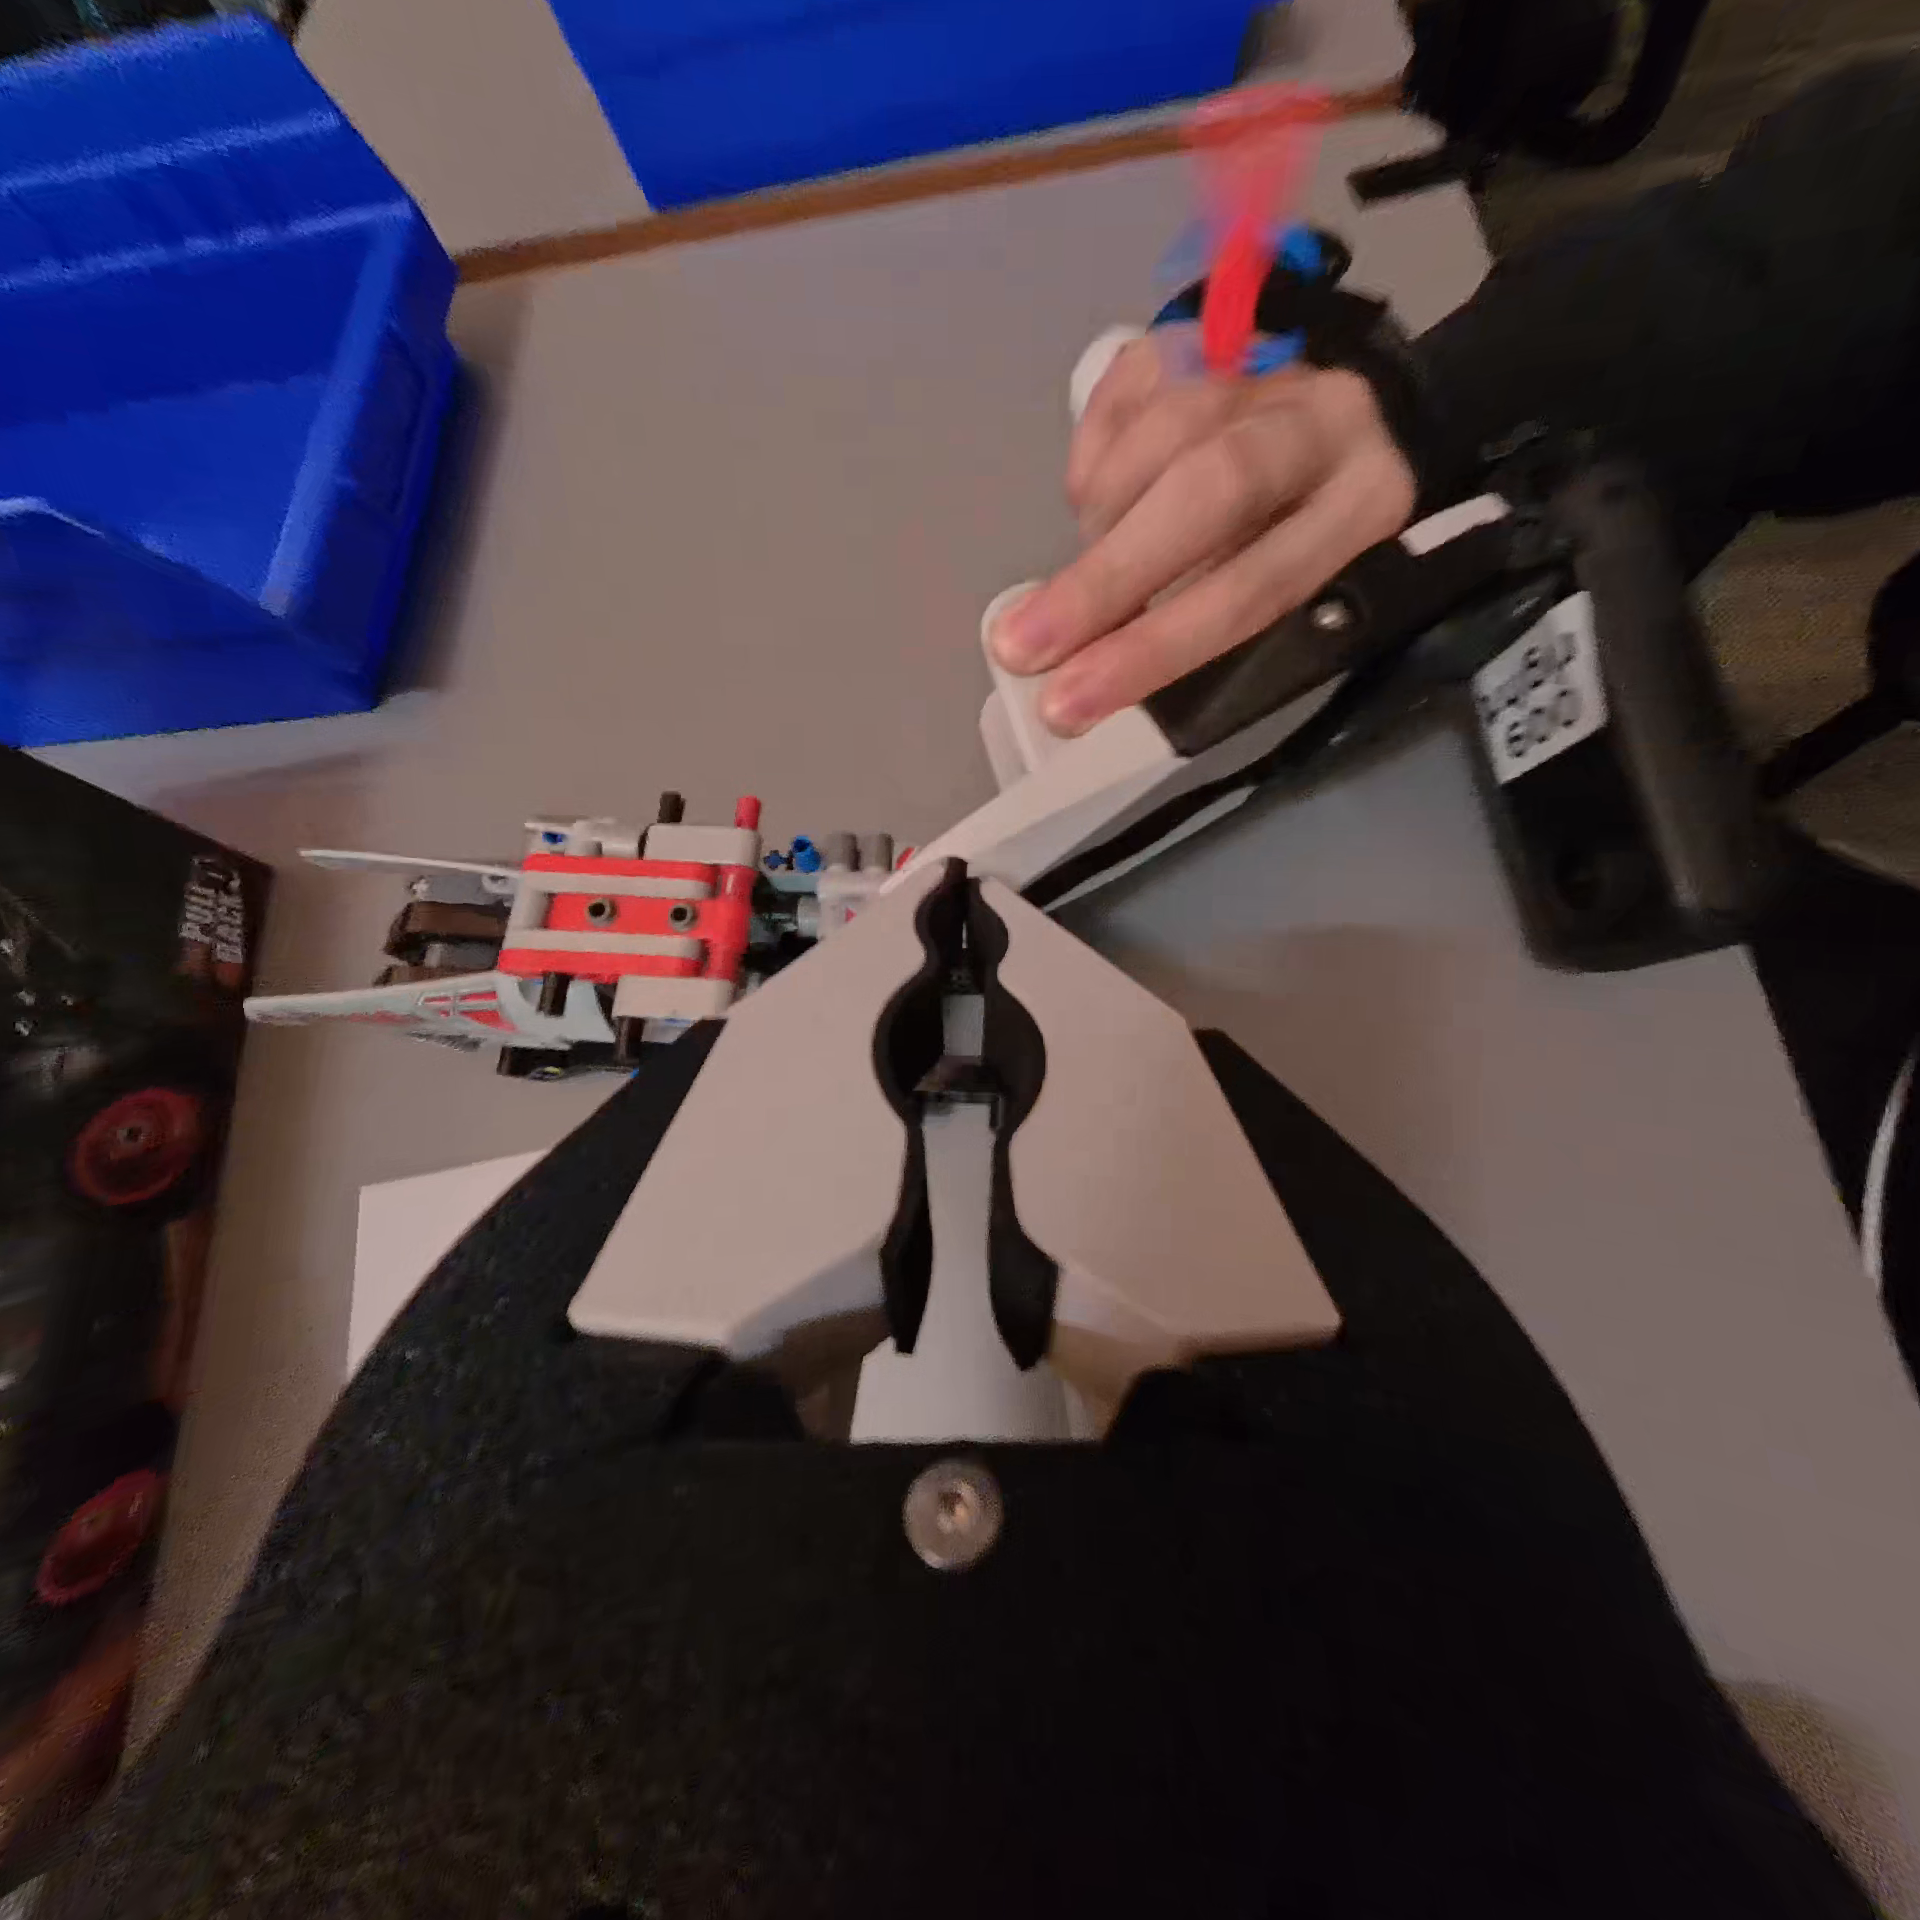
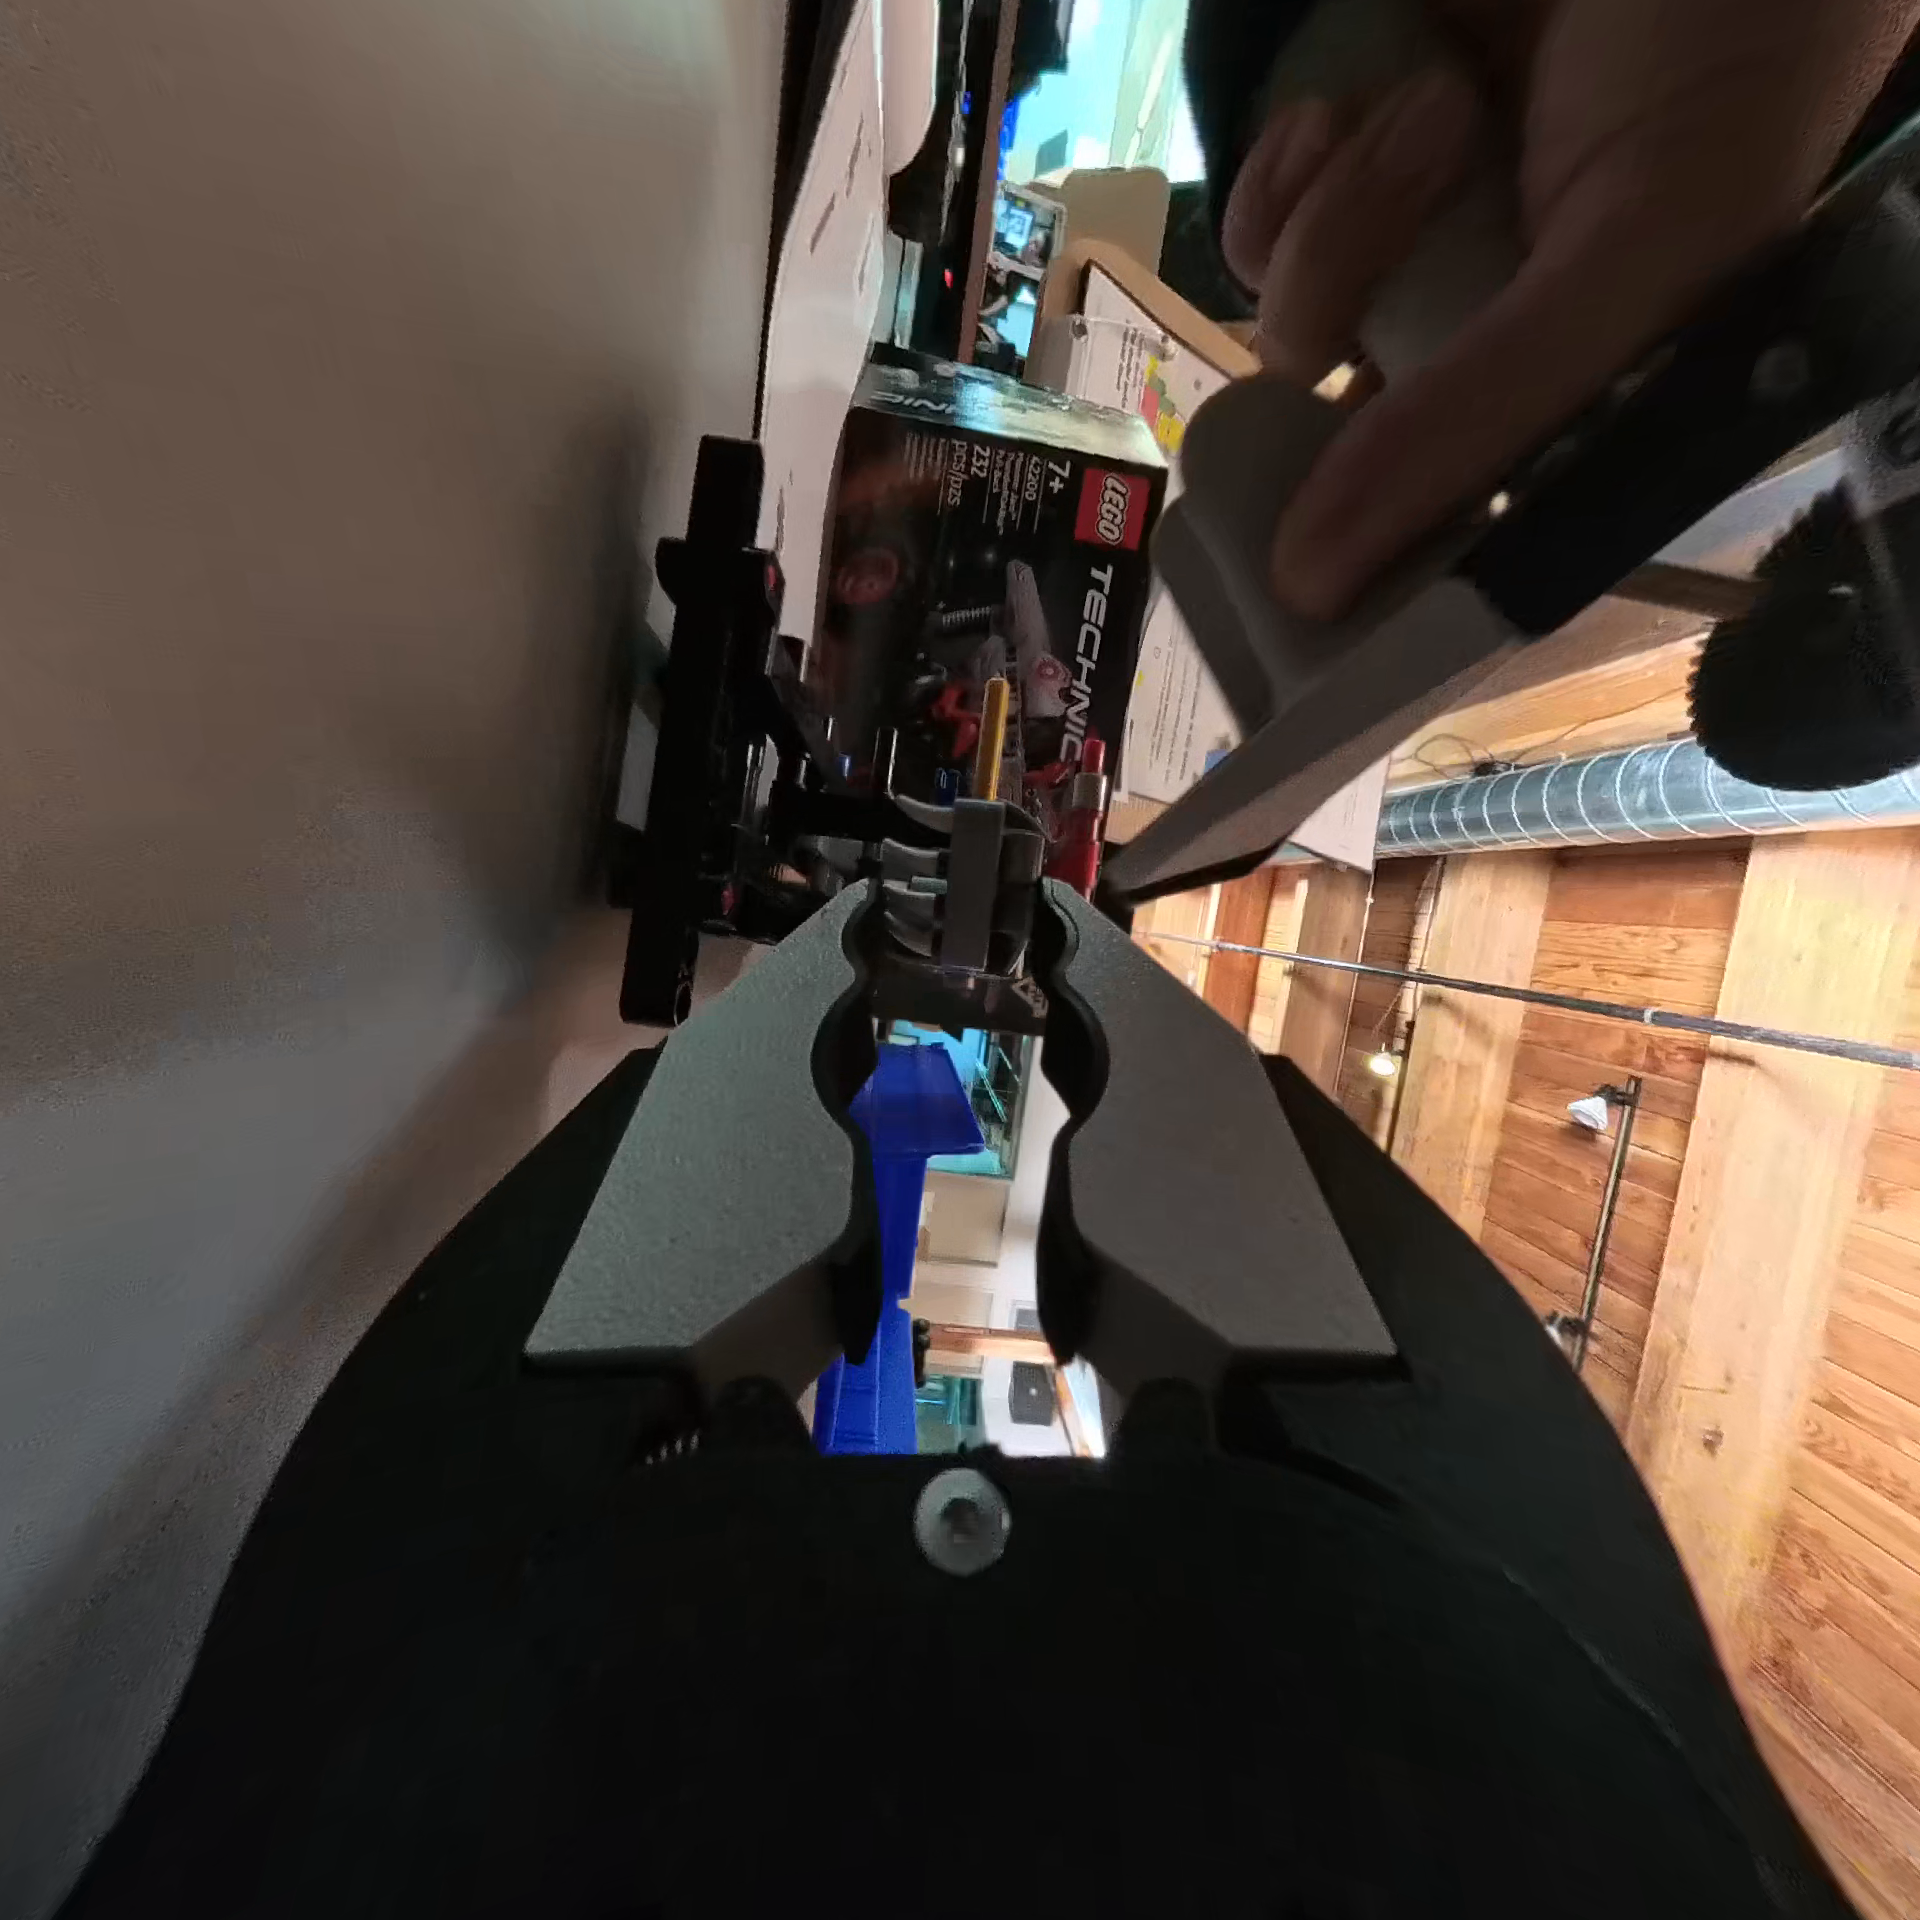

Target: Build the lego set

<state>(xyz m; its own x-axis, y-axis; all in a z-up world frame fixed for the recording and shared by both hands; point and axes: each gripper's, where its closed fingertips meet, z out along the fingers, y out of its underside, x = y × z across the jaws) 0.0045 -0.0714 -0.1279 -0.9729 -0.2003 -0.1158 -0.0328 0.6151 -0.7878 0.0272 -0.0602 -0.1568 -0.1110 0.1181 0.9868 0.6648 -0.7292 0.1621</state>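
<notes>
My right gripper is clamped on the front end of the model, steadying it on the surface. My left gripper, pinched on a small black pin, sits just beside that end, likely for insertion.

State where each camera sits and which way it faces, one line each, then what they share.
Left wrist view: on the left gripper, facing down along its jaws at the lego model on the table; right hand upper right.
Right wrist view: on the right gripper, rolled sideways, facing across the table at the model its jaws grip; left hand upper right.
Shared: the model, lego box, blue bin.
</notes>
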